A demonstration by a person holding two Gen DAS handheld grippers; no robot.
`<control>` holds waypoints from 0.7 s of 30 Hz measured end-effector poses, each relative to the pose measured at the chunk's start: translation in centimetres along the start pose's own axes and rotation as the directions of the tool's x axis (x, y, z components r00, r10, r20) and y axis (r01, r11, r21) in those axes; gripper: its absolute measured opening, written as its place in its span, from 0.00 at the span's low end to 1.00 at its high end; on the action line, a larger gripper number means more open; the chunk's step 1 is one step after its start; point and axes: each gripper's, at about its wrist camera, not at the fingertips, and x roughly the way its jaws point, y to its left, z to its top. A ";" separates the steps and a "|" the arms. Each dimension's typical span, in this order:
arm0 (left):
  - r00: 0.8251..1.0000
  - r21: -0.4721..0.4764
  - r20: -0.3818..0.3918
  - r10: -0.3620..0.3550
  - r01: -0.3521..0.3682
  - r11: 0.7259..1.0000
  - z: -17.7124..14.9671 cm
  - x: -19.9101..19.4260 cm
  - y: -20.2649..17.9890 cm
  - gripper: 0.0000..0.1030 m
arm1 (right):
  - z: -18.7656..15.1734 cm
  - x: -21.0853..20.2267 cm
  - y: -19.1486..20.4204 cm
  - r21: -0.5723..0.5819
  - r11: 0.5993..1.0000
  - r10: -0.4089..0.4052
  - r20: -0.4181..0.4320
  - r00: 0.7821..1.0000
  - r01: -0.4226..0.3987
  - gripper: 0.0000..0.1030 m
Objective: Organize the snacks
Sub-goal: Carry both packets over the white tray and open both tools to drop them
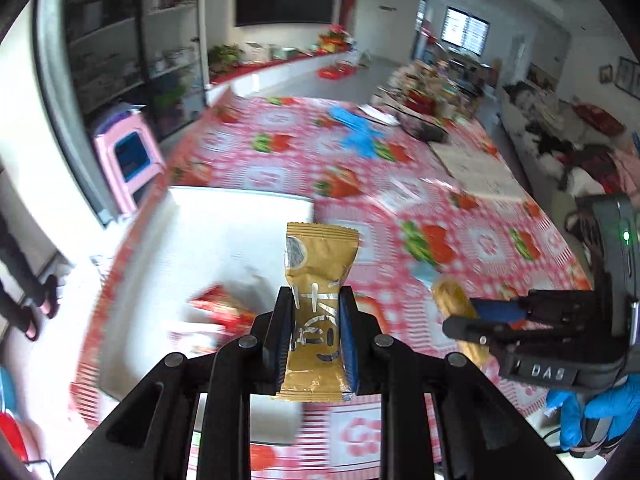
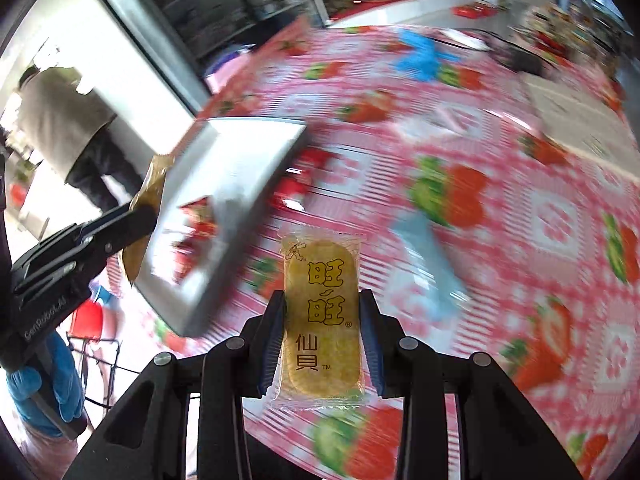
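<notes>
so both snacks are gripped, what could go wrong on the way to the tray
1. The left gripper pinches the gold foil snack packet only at its lower half; the top could flop or slip.
2. The right gripper squeezes the clear-wrapped yellow rice cracker; it might crack.
3. The white rectangular tray already holds red packets, so space looks tight.

Table [image 1: 400, 208] covered by pink strawberry-print cloth. White tray [image 1: 224, 216] set near left edge. Blue glove [image 1: 360, 132] laid toward far end, papers [image 1: 476, 168] along right edge.
</notes>
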 end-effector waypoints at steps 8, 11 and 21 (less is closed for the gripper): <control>0.994 -0.081 -0.047 0.102 -0.106 0.991 -1.0 1.3 7.3 0.24 | 4.1 4.7 8.5 -0.104 0.991 0.084 -0.042 0.996 -0.088 0.36; 0.991 -0.119 -0.092 0.094 -0.105 0.987 -2.3 3.1 8.9 0.24 | 5.3 6.8 10.4 -0.105 0.988 0.109 -0.069 0.992 -0.116 0.36; 0.980 -0.124 -0.180 0.081 -0.104 0.987 -4.4 7.3 9.8 0.44 | 7.3 11.2 11.7 -0.102 0.989 0.092 -0.147 0.985 -0.108 0.54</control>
